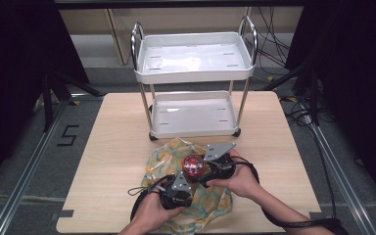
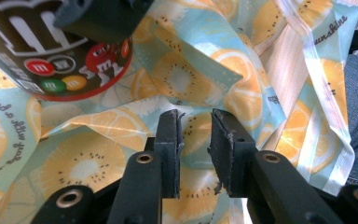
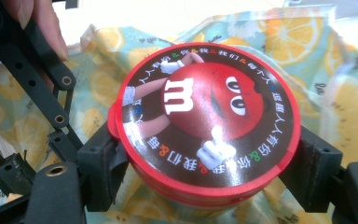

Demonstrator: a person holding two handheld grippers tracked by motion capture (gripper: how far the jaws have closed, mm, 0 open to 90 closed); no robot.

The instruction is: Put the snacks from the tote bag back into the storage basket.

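I note a white two-shelf cart [image 1: 194, 83] at twelve o'clock on the wooden table [image 1: 112, 161]; cables [image 1: 274, 44] trail at two o'clock

Right gripper [image 3: 205, 170] fingers [image 3: 103, 170] clamp the candy tin [image 3: 207, 121], seemingly over the lemon-print bag [image 3: 303, 46]

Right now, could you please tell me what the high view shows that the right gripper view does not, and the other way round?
The high view alone shows the white two-shelf metal cart standing at the far side of the light wooden table, and both forearms.

The right gripper view alone shows the round red lid's printed candy face and ring of characters, with the right gripper shut on the round red-lidded candy tin at its sides.

Both show that tin over the crumpled lemon-print plastic bag, and the left gripper close beside it.
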